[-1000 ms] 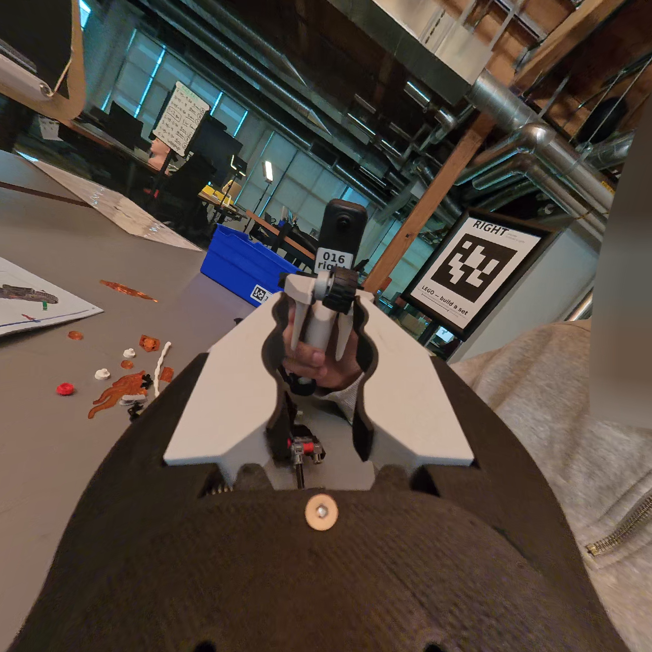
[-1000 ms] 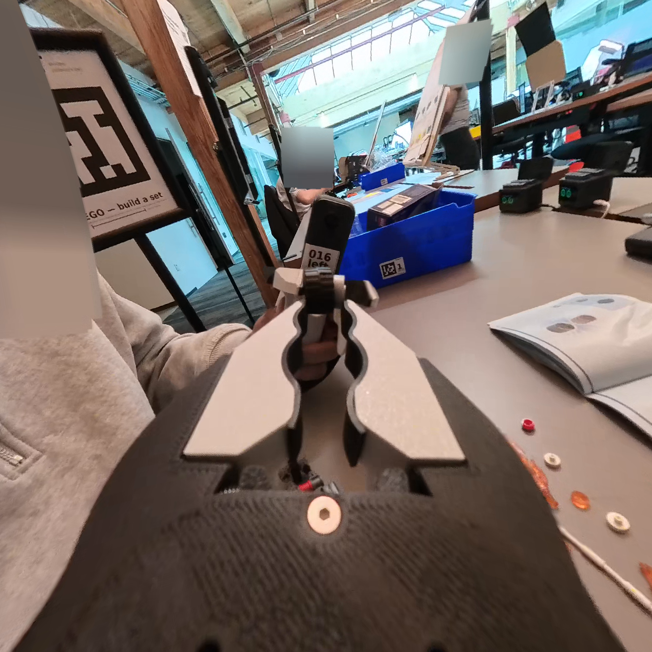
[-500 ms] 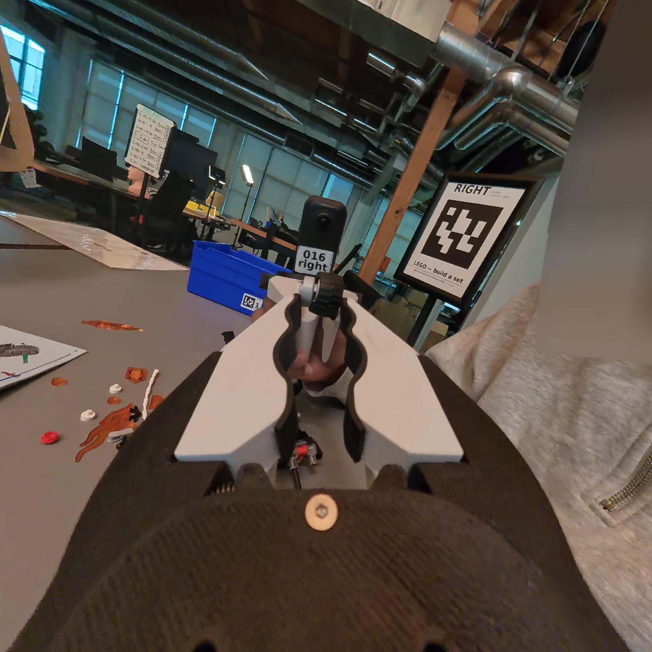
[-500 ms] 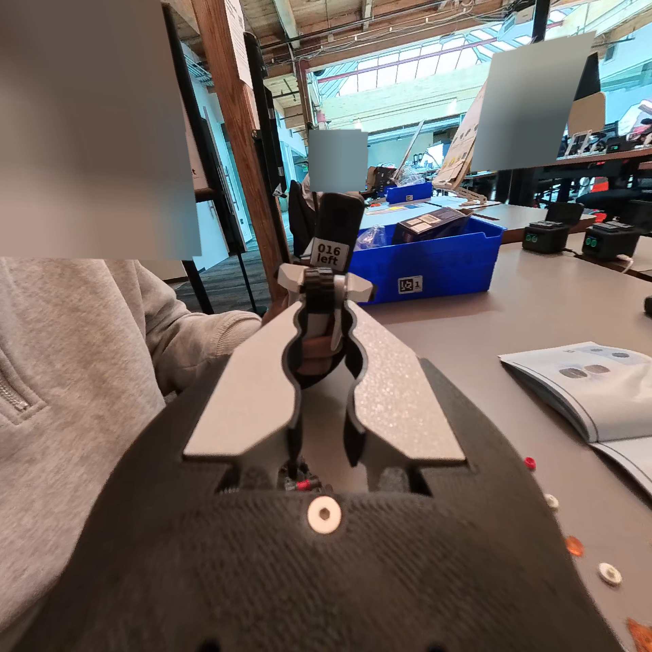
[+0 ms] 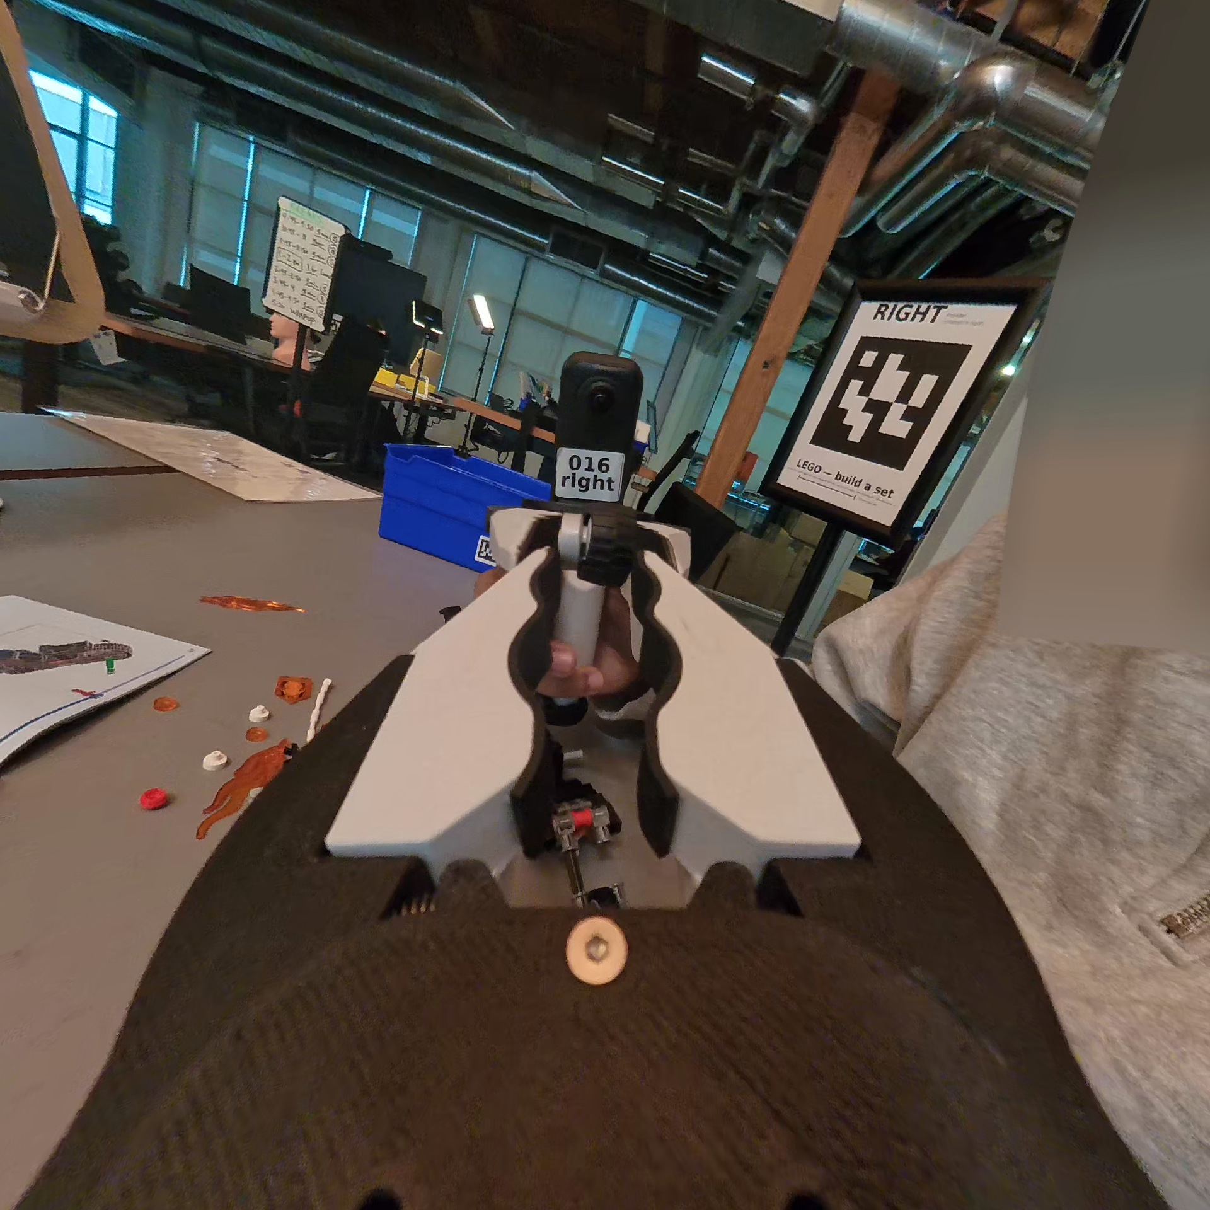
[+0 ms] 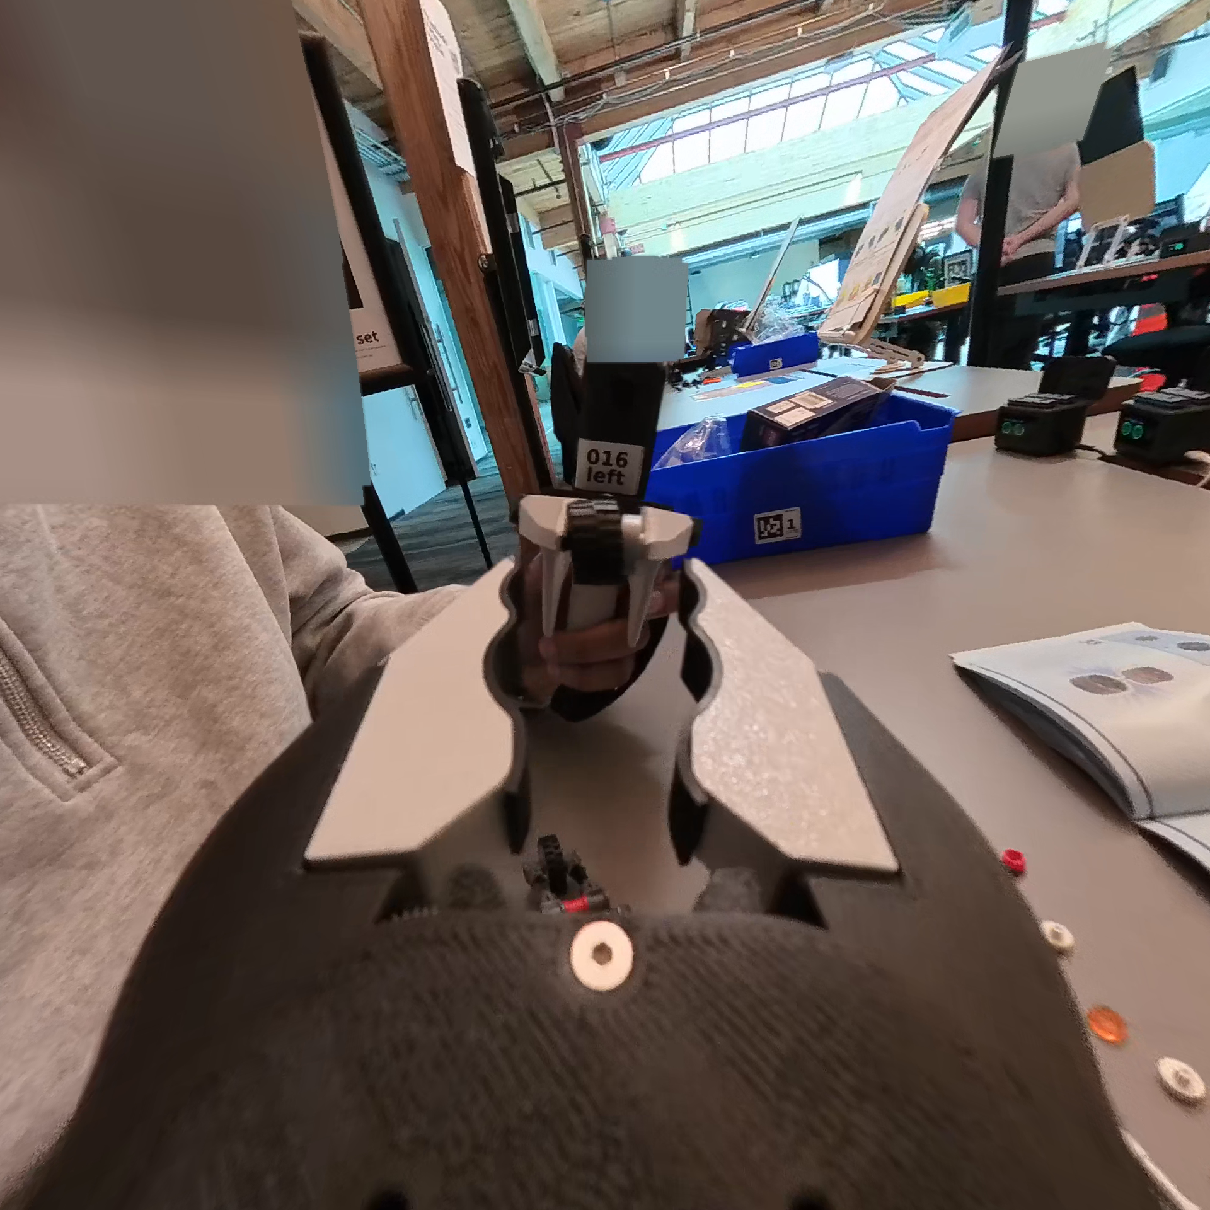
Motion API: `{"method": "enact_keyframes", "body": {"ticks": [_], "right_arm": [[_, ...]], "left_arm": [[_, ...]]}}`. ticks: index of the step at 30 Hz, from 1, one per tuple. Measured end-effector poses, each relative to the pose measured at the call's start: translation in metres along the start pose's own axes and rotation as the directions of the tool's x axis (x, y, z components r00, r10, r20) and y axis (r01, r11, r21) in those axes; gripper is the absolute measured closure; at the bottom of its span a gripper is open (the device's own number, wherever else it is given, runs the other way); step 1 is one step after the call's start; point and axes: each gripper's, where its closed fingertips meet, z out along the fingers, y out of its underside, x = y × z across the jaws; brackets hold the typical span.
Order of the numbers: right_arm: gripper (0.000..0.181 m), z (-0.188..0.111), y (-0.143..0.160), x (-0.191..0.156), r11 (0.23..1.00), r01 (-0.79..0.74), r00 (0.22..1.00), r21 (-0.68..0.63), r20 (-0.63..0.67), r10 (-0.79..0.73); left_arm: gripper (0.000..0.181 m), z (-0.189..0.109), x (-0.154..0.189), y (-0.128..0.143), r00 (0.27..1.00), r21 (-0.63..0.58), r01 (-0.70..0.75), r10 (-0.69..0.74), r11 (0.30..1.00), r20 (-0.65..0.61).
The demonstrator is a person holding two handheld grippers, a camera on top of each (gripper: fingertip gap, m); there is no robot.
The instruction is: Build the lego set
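Two handheld grippers face each other above a grey table, working on a small dark lego assembly with a red pin. It sits low between both sets of fingers. The left gripper has its fingers narrowed, and it appears to pinch the assembly against one pad (contact is partly hidden). The right gripper has its fingers spread wide. The step looks like a handover or regrip; next, loose orange and white pieces beside the instruction booklet need fetching.

Grey zip-up sweatshirt; grippers: white wedge fingers, wavy black inner pads, black textured body, pale screw.
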Motion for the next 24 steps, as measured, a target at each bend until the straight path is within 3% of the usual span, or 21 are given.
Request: {"method": "enact_keyframes", "body": {"ticks": [4,10,24], "right_arm": [[0.132,-0.005,-0.009,0.003,0.998,-0.039,0.999,0.055,0.000,0.039],[0.161,-0.001,-0.001,-0.006,1.000,-0.015,0.999,-0.003,0.040,0.016],[0.161,-0.003,0.000,-0.006,0.999,0.004,1.000,-0.032,0.021,-0.004]], "left_arm": [[0.162,0.001,0.000,0.002,1.000,-0.010,-0.003,0.003,1.000,0.000],[0.162,0.010,0.003,0.021,0.998,-0.122,-0.060,0.061,0.991,0.005],[0.162,0.009,0.003,0.017,0.997,-0.105,-0.071,0.073,0.992,0.023]]}}
